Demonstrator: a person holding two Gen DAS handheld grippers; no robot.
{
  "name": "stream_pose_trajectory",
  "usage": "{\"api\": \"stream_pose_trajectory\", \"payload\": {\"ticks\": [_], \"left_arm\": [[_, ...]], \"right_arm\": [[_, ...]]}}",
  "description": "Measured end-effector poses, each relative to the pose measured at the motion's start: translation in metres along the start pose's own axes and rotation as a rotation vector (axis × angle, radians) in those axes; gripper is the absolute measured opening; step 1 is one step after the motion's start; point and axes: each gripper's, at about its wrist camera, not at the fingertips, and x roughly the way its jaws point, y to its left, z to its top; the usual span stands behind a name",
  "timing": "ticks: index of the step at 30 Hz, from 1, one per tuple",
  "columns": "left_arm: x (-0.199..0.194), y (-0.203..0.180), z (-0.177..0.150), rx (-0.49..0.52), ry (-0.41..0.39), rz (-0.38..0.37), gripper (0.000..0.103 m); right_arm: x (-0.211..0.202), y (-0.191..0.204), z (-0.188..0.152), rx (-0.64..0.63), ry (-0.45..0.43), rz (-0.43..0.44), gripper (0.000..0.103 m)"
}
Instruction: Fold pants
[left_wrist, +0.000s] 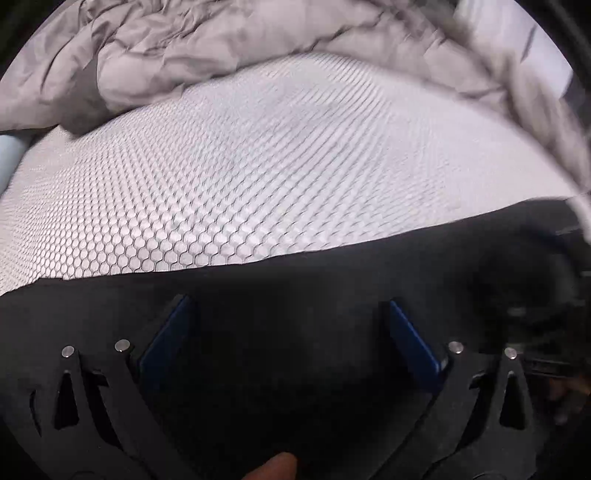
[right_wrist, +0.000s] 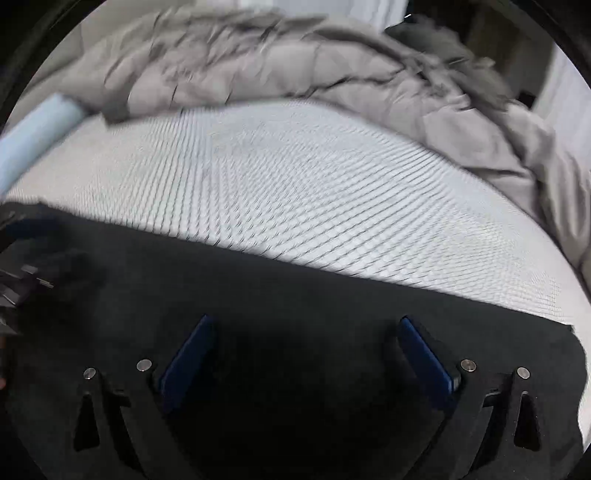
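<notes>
The black pants lie flat across the bottom of both frames, matte and almost featureless, with a clean straight edge against the white mattress. That mattress has a raised honeycomb weave, sharp up close and blurring farther back. A rumpled grey quilt, full of deep creases, is heaped along the top of each frame. The left gripper hangs over the dark cloth with its blue-padded jaws spread wide, nothing between them. The right gripper sits the same way, jaws apart. A pale blue tube shape shows at upper left.
</notes>
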Motion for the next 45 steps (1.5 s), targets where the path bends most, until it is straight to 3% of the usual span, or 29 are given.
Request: {"api": "stream_pose_trajectory", "payload": {"ticks": [2,5,8,13,14,16,19,22,24,26,29,32,35,38,40,43,45], "left_arm": [[-0.008,0.014,-0.003,0.003,-0.03,0.019,0.102],[-0.023,0.059,-0.019,-0.046,-0.057,0.152,0.102],[-0.035,0.101,-0.03,-0.176,-0.071,0.129,0.102],[-0.075,0.116,-0.045,-0.169,-0.129,-0.011,0.102],[-0.087,0.116,-0.053,-0.142,-0.146,0.0,0.102],[-0.106,0.129,-0.061,-0.092,-0.184,0.098,0.102],[-0.113,0.167,-0.068,-0.159,-0.186,0.177,0.101],[-0.101,0.209,-0.079,-0.267,-0.162,0.256,0.073],[-0.082,0.235,-0.084,-0.307,-0.097,0.256,0.048],[-0.076,0.248,-0.087,-0.313,-0.084,0.276,0.036],[-0.086,0.258,-0.092,-0.358,-0.088,0.298,0.029],[-0.106,0.245,-0.098,-0.316,-0.105,0.279,0.03],[-0.124,0.225,-0.12,-0.272,-0.136,0.142,0.045],[-0.107,0.223,-0.135,-0.216,-0.057,0.218,0.046],[-0.113,0.233,-0.141,-0.249,-0.068,0.212,0.045],[-0.132,0.238,-0.144,-0.276,-0.074,0.272,0.04],[-0.15,0.225,-0.14,-0.275,-0.117,0.263,0.04]], "right_arm": [[-0.003,-0.014,-0.009,0.026,0.004,-0.036,0.102],[-0.004,-0.056,-0.022,0.119,0.015,-0.148,0.102],[-0.002,-0.079,-0.031,0.201,0.021,-0.072,0.102],[-0.018,-0.051,-0.028,0.09,-0.021,-0.145,0.102],[-0.023,-0.047,-0.029,0.072,-0.029,-0.114,0.102],[-0.031,-0.041,-0.029,0.061,-0.039,-0.042,0.102],[-0.031,-0.037,-0.03,0.045,-0.042,0.059,0.102],[-0.031,-0.023,-0.04,0.005,-0.027,0.078,0.102],[-0.029,-0.017,-0.042,-0.019,-0.027,0.087,0.102],[-0.03,-0.015,-0.046,-0.035,-0.027,0.092,0.102],[-0.034,-0.022,-0.055,-0.029,-0.023,0.075,0.102],[-0.037,-0.034,-0.063,0.012,-0.017,0.107,0.102],[-0.043,-0.032,-0.072,-0.024,-0.024,0.117,0.102],[-0.045,-0.03,-0.076,-0.038,-0.03,0.128,0.102],[-0.046,-0.03,-0.078,-0.04,-0.031,0.13,0.102],[-0.051,-0.029,-0.082,-0.047,-0.034,0.121,0.102],[-0.055,-0.026,-0.085,-0.049,-0.04,0.115,0.102]]}}
